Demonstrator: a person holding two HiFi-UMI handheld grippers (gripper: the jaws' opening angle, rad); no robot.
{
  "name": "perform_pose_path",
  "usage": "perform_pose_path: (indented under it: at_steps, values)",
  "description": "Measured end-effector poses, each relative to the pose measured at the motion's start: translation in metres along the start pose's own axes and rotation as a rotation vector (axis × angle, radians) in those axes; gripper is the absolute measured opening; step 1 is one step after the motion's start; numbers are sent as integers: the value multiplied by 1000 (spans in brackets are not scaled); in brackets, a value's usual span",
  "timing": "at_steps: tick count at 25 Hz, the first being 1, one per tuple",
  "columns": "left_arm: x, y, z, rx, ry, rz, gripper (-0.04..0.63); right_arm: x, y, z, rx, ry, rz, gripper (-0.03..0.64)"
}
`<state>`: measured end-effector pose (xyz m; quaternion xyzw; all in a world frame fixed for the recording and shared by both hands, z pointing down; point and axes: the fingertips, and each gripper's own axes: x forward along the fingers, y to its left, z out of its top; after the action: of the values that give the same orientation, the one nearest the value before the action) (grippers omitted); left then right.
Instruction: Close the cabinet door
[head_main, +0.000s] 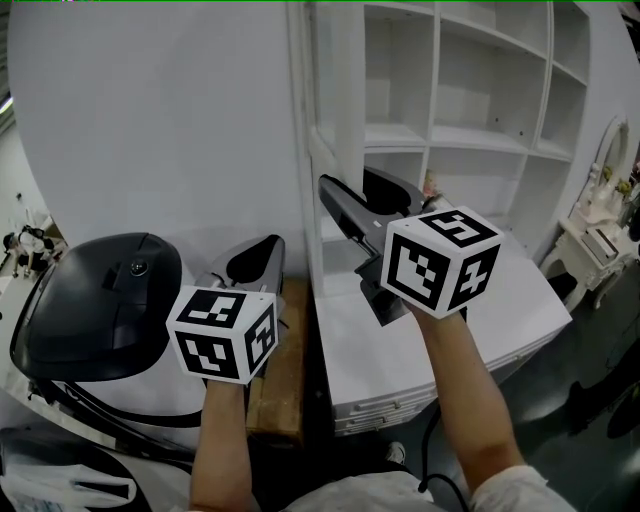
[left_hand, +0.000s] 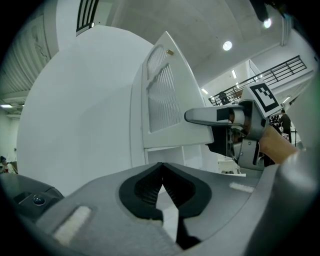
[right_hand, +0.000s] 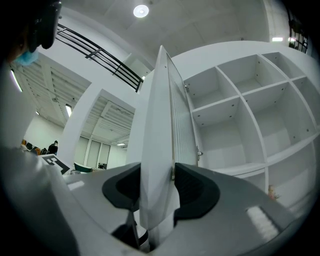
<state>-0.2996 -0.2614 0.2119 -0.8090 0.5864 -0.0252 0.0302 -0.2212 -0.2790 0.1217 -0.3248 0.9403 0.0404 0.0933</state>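
Observation:
The white cabinet door (head_main: 318, 100) stands open, edge-on toward me, beside the open shelves (head_main: 480, 140). My right gripper (head_main: 350, 190) reaches level to the door's lower edge with a jaw on each side of it. In the right gripper view the door panel (right_hand: 160, 125) fills the gap of the right gripper (right_hand: 157, 185), and both pads press on it. The left gripper view shows the louvred door (left_hand: 165, 100) with the right gripper (left_hand: 200, 117) on its edge. My left gripper (head_main: 262, 250) hovers left of the door, shut and empty (left_hand: 161, 172).
A white curved wall (head_main: 150, 120) rises left of the door. A black domed object (head_main: 100, 300) sits at lower left, with a brown box (head_main: 285, 370) beside it. A low white drawer unit (head_main: 450, 330) lies under my right arm. A white dresser (head_main: 600, 240) stands at far right.

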Motion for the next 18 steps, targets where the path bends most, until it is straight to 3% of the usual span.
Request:
perform_pose_path:
  at_steps: [18]
  values:
    - [26,-36,12,37,-11,10,-3,-24,-37,5,9,7,32,141]
